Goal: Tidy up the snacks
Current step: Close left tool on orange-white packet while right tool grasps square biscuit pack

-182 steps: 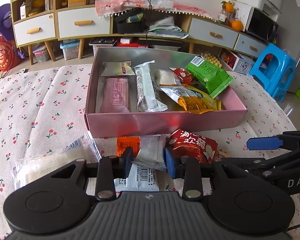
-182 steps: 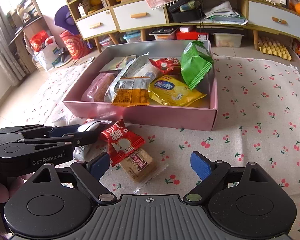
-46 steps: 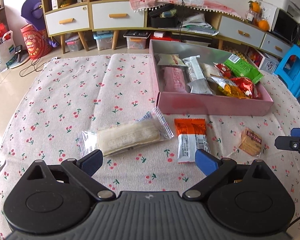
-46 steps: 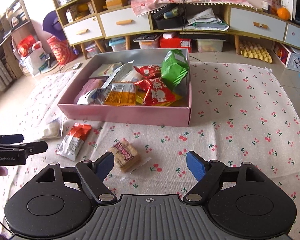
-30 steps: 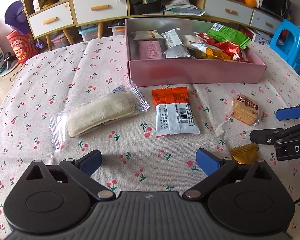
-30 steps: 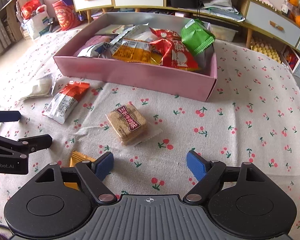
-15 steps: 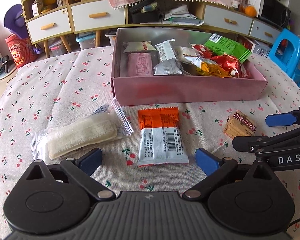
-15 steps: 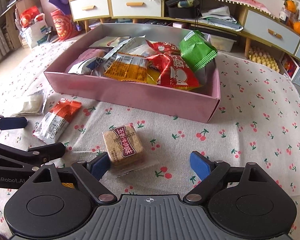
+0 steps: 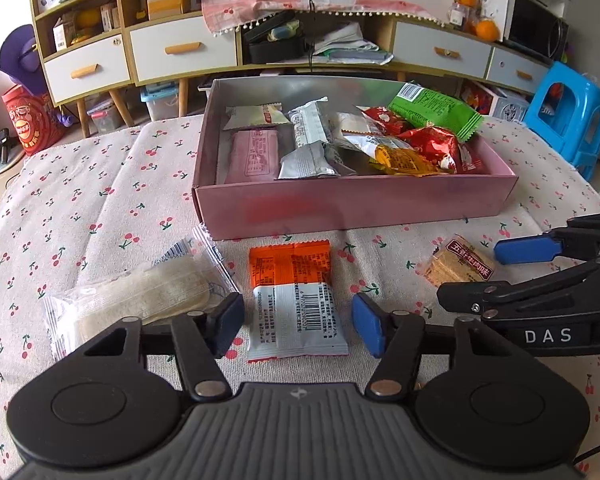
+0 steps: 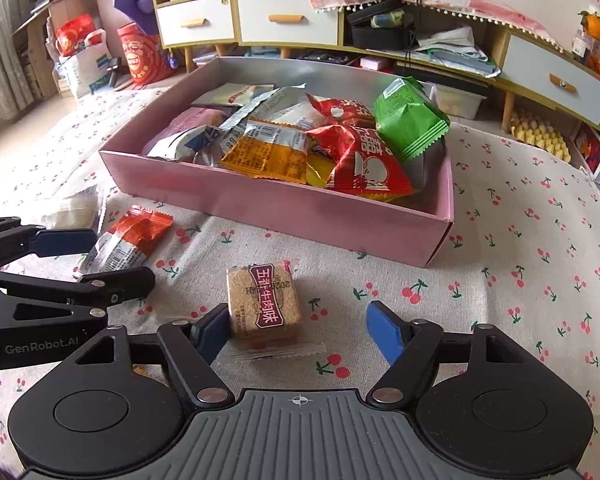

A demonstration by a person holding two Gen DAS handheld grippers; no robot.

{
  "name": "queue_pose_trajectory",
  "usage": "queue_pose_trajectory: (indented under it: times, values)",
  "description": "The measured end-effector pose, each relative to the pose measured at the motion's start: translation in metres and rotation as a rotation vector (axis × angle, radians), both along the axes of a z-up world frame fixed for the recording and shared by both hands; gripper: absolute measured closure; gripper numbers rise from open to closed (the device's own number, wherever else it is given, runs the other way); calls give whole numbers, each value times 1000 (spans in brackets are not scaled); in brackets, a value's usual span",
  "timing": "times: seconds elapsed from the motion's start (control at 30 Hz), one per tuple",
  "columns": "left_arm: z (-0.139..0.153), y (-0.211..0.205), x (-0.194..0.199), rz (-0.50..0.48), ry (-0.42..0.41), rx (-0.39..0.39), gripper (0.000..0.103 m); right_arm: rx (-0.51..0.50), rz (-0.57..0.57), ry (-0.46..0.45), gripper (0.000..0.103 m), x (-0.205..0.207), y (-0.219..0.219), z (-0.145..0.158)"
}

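Observation:
A pink box [image 9: 356,204] holding several snack packets sits on the cherry-print cloth; it also shows in the right wrist view [image 10: 284,204]. My left gripper [image 9: 298,324] is open, its jaws on either side of an orange-and-silver packet [image 9: 294,300] lying flat in front of the box. My right gripper [image 10: 296,330] is open around a square brown biscuit pack [image 10: 264,302], the left pad close beside it. That biscuit pack [image 9: 460,266] and the orange packet [image 10: 130,242] show in the other views too.
A clear-wrapped pale bar [image 9: 140,296] lies left of the orange packet. A small gold packet [image 10: 140,370] peeks out beside my right gripper. Behind the cloth stand drawer cabinets [image 9: 180,52] and a blue stool [image 9: 568,108].
Both grippers have moved forward and lower. The left jaws have narrowed around the orange packet. The right gripper now straddles the biscuit pack.

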State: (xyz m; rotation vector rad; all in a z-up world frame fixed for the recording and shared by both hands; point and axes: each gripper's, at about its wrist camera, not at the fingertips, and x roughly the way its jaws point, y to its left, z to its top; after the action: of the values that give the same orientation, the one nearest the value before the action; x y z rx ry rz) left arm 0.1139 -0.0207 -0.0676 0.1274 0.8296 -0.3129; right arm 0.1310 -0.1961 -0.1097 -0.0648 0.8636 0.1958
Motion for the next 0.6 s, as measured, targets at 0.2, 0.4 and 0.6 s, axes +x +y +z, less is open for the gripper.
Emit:
queue_pose_trajectory:
  times: [0.2,0.4,0.6]
  values:
    - [3,-2,1,-15,19,-5,63,39,18,18,67,0,1,7]
    - [8,1,0,-19,69,-30,67,113,-1,26,67,-2,-1,19]
    - [20,6,-5,-34,88,-98,67,162,-17,-2,67,-6,-3,38]
